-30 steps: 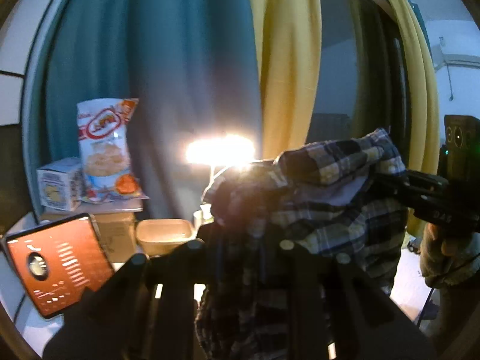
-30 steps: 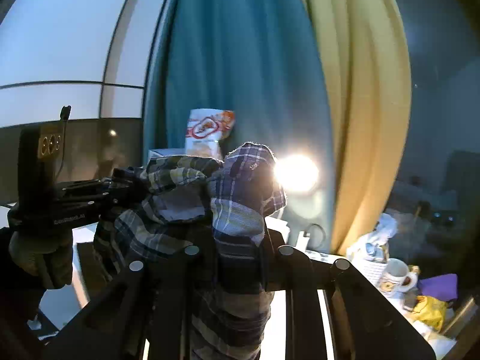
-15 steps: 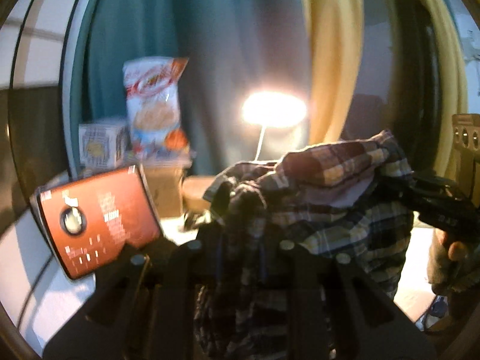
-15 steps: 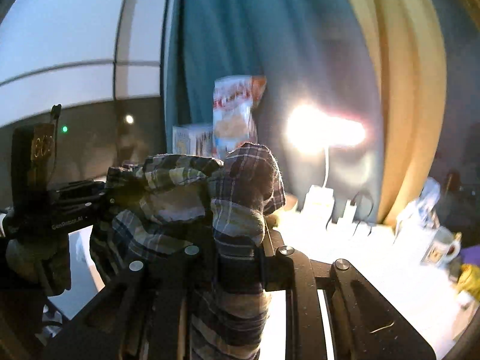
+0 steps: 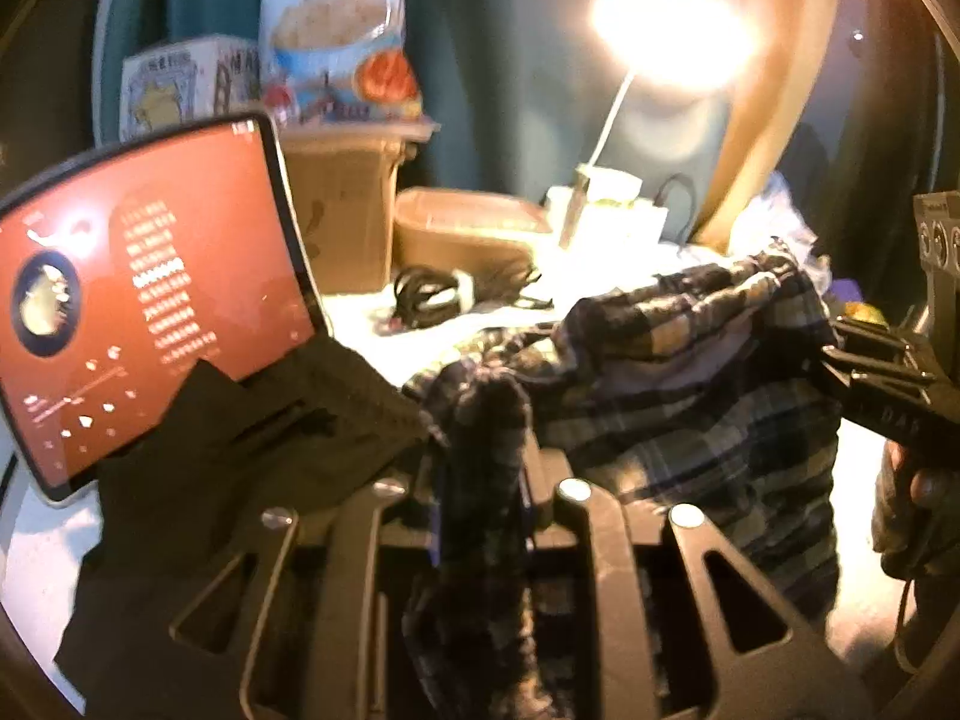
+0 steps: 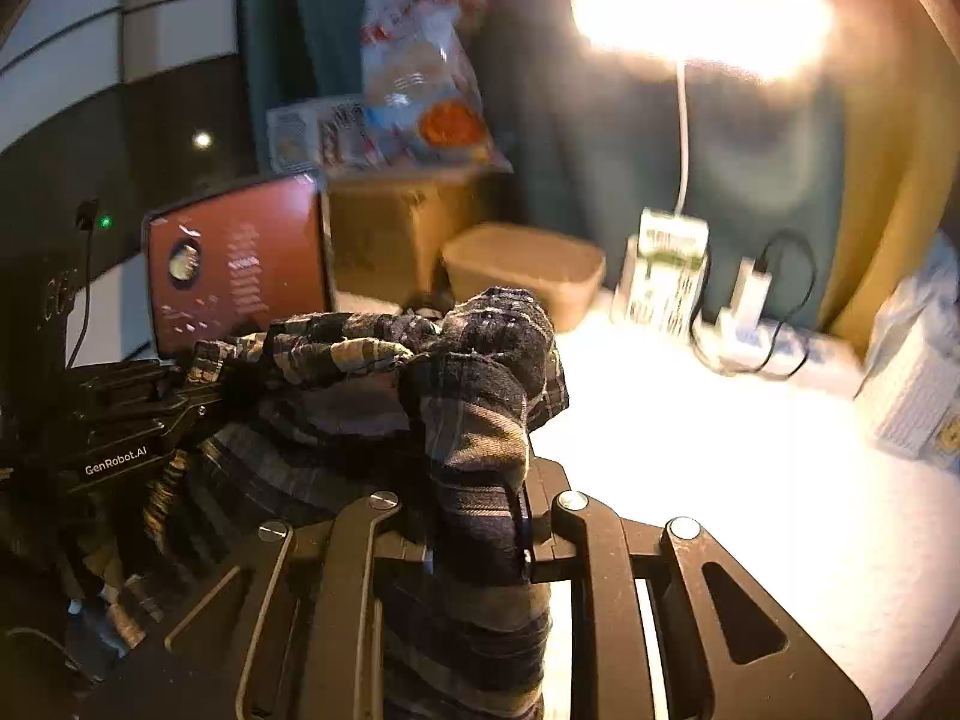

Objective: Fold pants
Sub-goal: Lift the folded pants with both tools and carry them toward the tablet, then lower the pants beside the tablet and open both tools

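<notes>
We hold the plaid pants (image 5: pixel 690 372) off the desk (image 6: pixel 690 450), one bunched end in each tool. The left tool (image 5: pixel 480 480) is pinching a thick wad of the cloth between its jaws, and the right tool (image 6: pixel 477 516) is pinching another wad the same way, with the span of fabric sagging between them and more of it hanging down below. In the left wrist view the right tool (image 5: pixel 888 396) shows at the edge, its grip on the far end plain. The cloth looks soft, light and limp, so we judge it will drape and crease wherever it is unsupported and will not keep a shape by itself. The wads are bulky, so a slip looks unlikely, yet a flat fold will probably call for a hold nearer the waistband corners or hems. A lit tablet (image 5: pixel 138 300) and a bright lamp (image 6: pixel 702 18) stand behind the desk's bare part.
</notes>
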